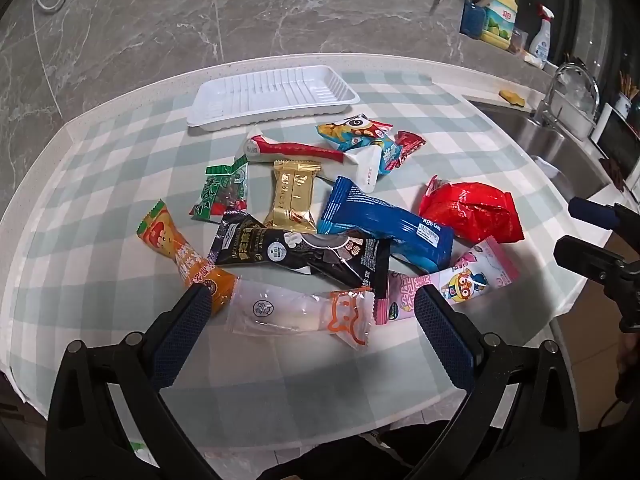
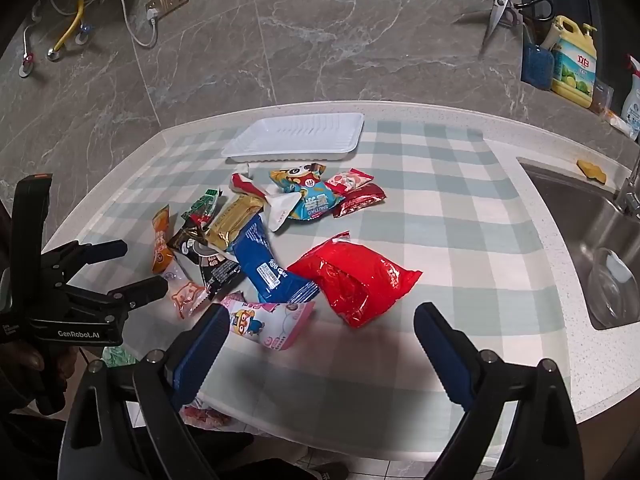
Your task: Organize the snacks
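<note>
A pile of several snack packets lies on the checked tablecloth [image 1: 100,184]. It includes a clear packet with an orange cat print [image 1: 296,312], a black packet [image 1: 304,252], a blue roll-cake packet [image 1: 384,224], a red bag [image 1: 472,212] and a pink packet [image 1: 472,276]. An empty white tray [image 1: 272,96] sits behind the pile. My left gripper [image 1: 312,316] is open, hovering just in front of the clear packet. My right gripper [image 2: 320,332] is open and empty, near the pink packet [image 2: 268,328] and the red bag [image 2: 356,280]. The tray also shows in the right wrist view [image 2: 296,136].
A steel sink [image 2: 580,232] with a tap is set in the counter to the right. Dish soap [image 2: 572,64] and spray bottles stand at the back right. A marble wall [image 2: 320,40] rises behind the table. A yellow sponge [image 2: 592,170] lies by the sink.
</note>
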Demonstrator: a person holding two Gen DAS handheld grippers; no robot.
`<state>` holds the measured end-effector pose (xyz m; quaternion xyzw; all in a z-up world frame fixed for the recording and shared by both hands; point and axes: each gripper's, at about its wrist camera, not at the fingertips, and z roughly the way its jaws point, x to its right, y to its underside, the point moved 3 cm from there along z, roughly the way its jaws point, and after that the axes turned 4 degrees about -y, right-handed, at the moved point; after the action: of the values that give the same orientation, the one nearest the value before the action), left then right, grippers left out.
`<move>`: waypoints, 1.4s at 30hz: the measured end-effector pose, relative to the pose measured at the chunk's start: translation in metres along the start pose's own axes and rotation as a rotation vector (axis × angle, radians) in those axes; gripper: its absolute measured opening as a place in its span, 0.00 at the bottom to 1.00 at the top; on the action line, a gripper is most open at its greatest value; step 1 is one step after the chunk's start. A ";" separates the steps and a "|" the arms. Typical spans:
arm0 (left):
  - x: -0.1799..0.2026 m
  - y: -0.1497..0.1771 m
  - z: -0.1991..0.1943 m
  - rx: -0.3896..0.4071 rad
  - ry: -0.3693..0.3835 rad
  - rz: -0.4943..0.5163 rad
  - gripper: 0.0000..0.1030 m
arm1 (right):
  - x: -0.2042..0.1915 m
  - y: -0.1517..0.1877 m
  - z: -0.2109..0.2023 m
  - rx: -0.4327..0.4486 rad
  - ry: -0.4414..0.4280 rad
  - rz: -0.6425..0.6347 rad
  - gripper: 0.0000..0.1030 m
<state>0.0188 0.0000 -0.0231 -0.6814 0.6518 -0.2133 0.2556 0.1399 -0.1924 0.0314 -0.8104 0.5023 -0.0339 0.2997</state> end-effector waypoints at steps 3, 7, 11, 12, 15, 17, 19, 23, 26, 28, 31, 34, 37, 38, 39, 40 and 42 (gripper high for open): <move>0.000 0.000 0.000 0.001 -0.002 -0.001 0.99 | 0.000 0.000 0.000 0.000 -0.001 0.000 0.93; 0.000 0.000 0.000 0.002 -0.001 0.002 0.99 | 0.000 0.000 0.000 -0.001 -0.001 0.000 0.93; 0.000 -0.001 -0.001 0.003 0.001 0.001 0.99 | -0.001 0.000 0.001 -0.002 -0.001 0.000 0.93; 0.001 -0.001 -0.001 0.003 0.001 0.002 0.99 | -0.001 -0.001 0.001 -0.002 -0.001 0.000 0.93; 0.000 -0.001 0.000 0.001 0.000 0.003 0.99 | -0.001 -0.001 0.002 -0.002 -0.001 0.000 0.93; 0.000 0.000 0.000 0.001 0.000 0.003 0.99 | -0.001 -0.001 0.002 -0.002 -0.002 0.000 0.93; 0.000 0.000 0.000 0.000 0.000 0.002 0.99 | -0.001 -0.001 0.002 -0.004 -0.001 -0.001 0.93; 0.000 0.000 0.000 0.000 0.000 0.002 0.99 | -0.001 -0.001 0.001 -0.003 -0.002 -0.001 0.93; -0.007 0.000 0.000 0.001 -0.002 0.004 0.99 | -0.001 -0.002 0.002 -0.004 -0.003 0.000 0.93; -0.007 0.000 0.000 -0.001 -0.002 0.003 0.99 | -0.001 -0.002 0.002 -0.004 -0.002 -0.002 0.93; -0.010 0.000 -0.001 0.001 0.000 0.000 0.99 | -0.001 -0.002 0.002 -0.004 -0.002 -0.001 0.93; -0.011 0.000 -0.001 0.004 -0.002 0.001 0.99 | -0.001 -0.002 0.002 -0.005 -0.001 -0.001 0.93; -0.011 0.000 -0.001 0.006 -0.002 0.001 0.99 | -0.002 -0.002 0.004 -0.006 -0.001 0.000 0.93; -0.011 0.000 -0.001 0.006 -0.001 0.001 0.99 | -0.003 -0.002 0.004 -0.007 0.000 0.000 0.93; -0.011 0.000 -0.001 0.005 -0.002 0.000 0.99 | -0.003 -0.001 0.005 -0.008 0.000 0.000 0.93; -0.011 0.000 -0.001 0.005 -0.002 0.001 0.99 | -0.004 -0.001 0.005 -0.009 0.000 0.000 0.93; -0.011 0.000 -0.001 0.004 -0.002 0.000 0.99 | -0.004 -0.001 0.006 -0.010 0.000 0.000 0.93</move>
<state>0.0173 0.0112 -0.0223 -0.6811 0.6513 -0.2136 0.2576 0.1408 -0.1863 0.0283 -0.8119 0.5025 -0.0314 0.2957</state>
